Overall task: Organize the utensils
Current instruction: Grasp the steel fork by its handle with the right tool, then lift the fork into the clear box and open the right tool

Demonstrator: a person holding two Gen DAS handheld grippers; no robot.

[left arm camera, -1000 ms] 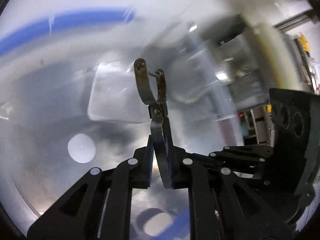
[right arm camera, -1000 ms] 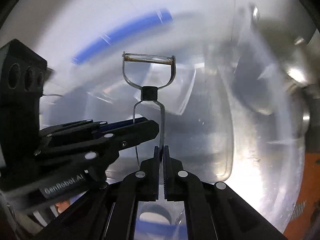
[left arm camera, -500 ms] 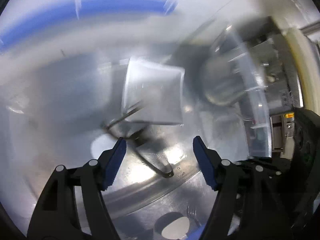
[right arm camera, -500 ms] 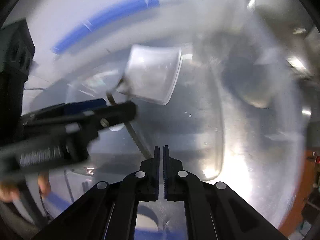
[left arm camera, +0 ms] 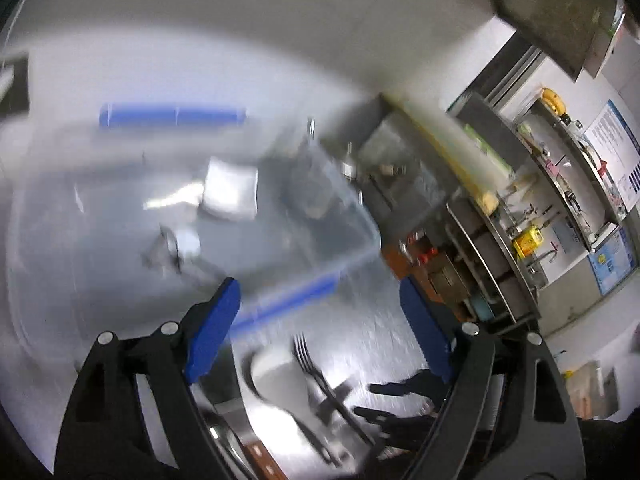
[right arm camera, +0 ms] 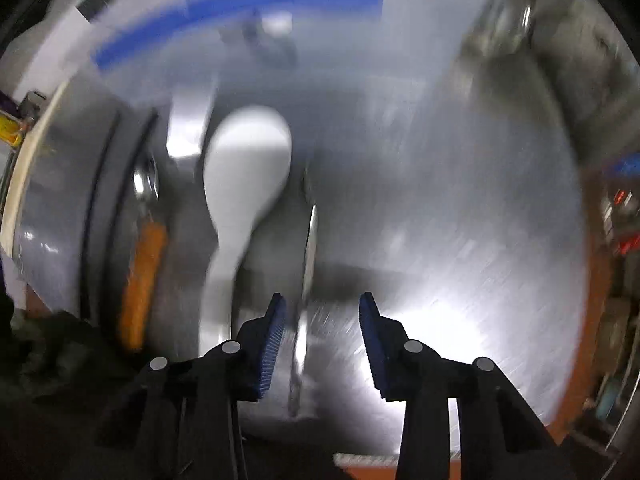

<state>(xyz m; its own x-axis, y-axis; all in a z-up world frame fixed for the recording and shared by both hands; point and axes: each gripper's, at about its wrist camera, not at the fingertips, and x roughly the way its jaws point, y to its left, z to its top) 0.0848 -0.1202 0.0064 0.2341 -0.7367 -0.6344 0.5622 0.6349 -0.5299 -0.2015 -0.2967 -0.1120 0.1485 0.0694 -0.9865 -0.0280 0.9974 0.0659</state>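
My left gripper (left arm camera: 320,324) hangs above the steel counter, its jaws opening wide with nothing between them. Beyond it stands a clear plastic bin (left arm camera: 336,216) with a blue rim, and a blurred metal tool (left arm camera: 168,248) lies inside. A white spoon (left arm camera: 276,368) and a fork (left arm camera: 306,356) lie on the counter below. My right gripper (right arm camera: 322,340) points down at the counter, jaws opening. A thin metal utensil (right arm camera: 308,256) lies under the gap, untouched. The white spoon (right arm camera: 248,172) and an orange-handled utensil (right arm camera: 140,276) lie to its left.
The bin's blue rim (right arm camera: 240,0) crosses the top of the right wrist view. Steel shelves (left arm camera: 520,216) with small items stand far right. The steel counter (right arm camera: 460,280) stretches to the right of the utensils. Both views are motion-blurred.
The left gripper dropped its metal tool into the bin, opened and pulled back and up. The right gripper no longer holds the peeler; it swung from the bin to the counter utensils and opened.
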